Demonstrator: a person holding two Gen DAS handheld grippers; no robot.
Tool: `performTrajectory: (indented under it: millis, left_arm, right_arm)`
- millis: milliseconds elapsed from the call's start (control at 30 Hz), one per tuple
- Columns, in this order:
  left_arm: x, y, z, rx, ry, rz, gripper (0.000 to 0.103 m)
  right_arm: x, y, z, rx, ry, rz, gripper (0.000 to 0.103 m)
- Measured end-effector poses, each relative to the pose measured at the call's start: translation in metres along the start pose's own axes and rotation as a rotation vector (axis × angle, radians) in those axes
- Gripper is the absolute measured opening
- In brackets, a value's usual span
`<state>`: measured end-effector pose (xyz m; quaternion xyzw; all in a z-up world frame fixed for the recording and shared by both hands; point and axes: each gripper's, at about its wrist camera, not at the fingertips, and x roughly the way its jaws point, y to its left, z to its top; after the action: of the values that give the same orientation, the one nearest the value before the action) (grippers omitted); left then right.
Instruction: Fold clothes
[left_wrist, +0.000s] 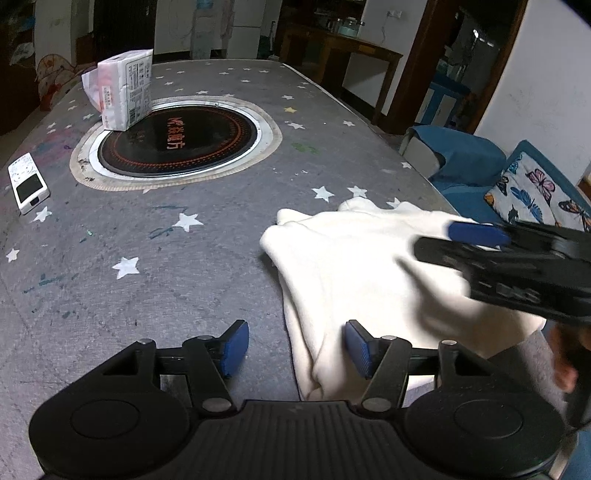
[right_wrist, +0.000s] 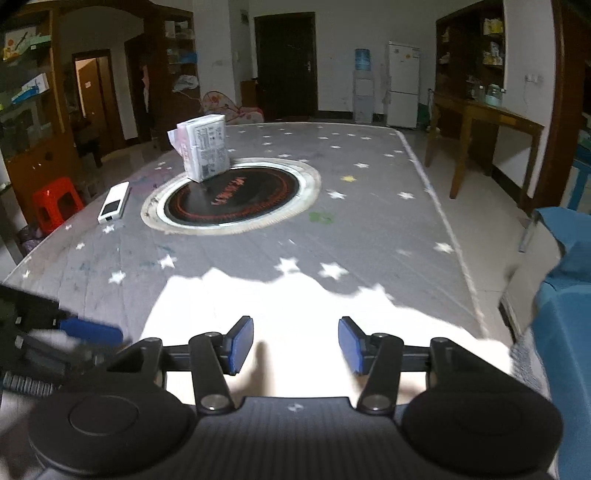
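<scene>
I read the left gripper (left_wrist: 295, 349) and right gripper (right_wrist: 295, 345) as released, jaws spread, holding nothing. The white garment (left_wrist: 354, 266) lies bunched at 5 o'clock on the table (left_wrist: 184, 266). Judged soft, light, probably limp; pinch an outer hem.

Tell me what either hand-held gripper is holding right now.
Nothing: left hand-held gripper and right hand-held gripper are both open above the white fabric garment.
</scene>
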<state>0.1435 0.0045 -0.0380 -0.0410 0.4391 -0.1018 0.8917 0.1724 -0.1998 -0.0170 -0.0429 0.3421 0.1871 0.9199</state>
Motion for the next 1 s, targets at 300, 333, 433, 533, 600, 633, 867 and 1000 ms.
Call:
performTrajectory:
  millis: [300,333,433,533,600,633,867,1000]
  left_arm:
    - [0.002,0.001,-0.003,-0.002,0.004,0.008,0.062]
    - [0.003,0.002,-0.003,-0.003,0.005,0.010,0.062]
    - [0.003,0.002,-0.004,-0.003,0.006,0.016,0.065]
    - [0.001,0.002,-0.003,-0.007,0.006,0.017,0.065]
    - [0.000,0.002,-0.003,-0.009,0.005,0.017,0.065]
    - [-0.003,0.000,-0.002,-0.007,-0.002,0.018,0.065]
    - [-0.009,-0.020,0.002,0.049,-0.037,0.021,0.065]
    - [-0.001,-0.024,-0.004,0.071,-0.014,0.024,0.065]
  right_arm:
    - [-0.046,-0.039,-0.053,0.096,0.027,-0.086,0.052]
    - [-0.047,-0.043,-0.058,0.104,0.034,-0.093,0.052]
    - [-0.049,-0.054,-0.072,0.146,0.046,-0.087,0.052]
    - [-0.053,-0.056,-0.075,0.159,0.052,-0.082,0.052]
    - [-0.058,-0.054,-0.071,0.141,0.039,-0.090,0.052]
    - [-0.059,-0.053,-0.067,0.139,0.028,-0.089,0.052]
    - [-0.045,-0.019,-0.049,0.049,0.001,-0.026,0.052]
    - [-0.035,0.004,-0.050,-0.041,0.017,-0.017,0.052]
